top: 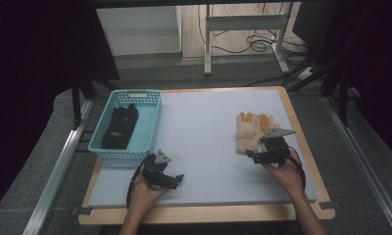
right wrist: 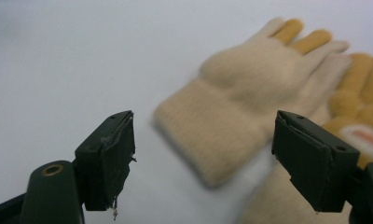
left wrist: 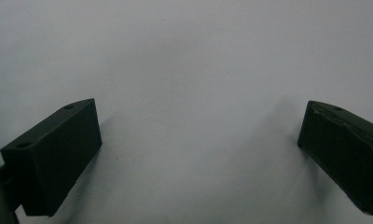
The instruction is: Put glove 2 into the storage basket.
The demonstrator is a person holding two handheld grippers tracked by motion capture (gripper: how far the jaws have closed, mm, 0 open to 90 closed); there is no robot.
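Observation:
A pair of cream gloves with orange fingers (top: pixel 250 131) lies on the right of the pale blue mat (top: pixel 204 132). In the right gripper view the cuff of the upper glove (right wrist: pixel 231 112) sits just beyond and between the jaws, with a second glove (right wrist: pixel 357 98) under it at the right. My right gripper (top: pixel 253 155) is open, held just short of the cuffs. My left gripper (top: pixel 177 179) is open near the mat's front left, its jaws spread over bare mat (left wrist: pixel 194 93). A black glove pair (top: pixel 120 126) rests in the teal basket (top: pixel 152 125).
The teal basket stands at the mat's left edge, just behind my left hand. The wooden table border (top: pixel 204 213) runs along the front. Dark curtains, a metal frame (top: pixel 243 22) and floor cables (top: pixel 262 44) lie beyond the table.

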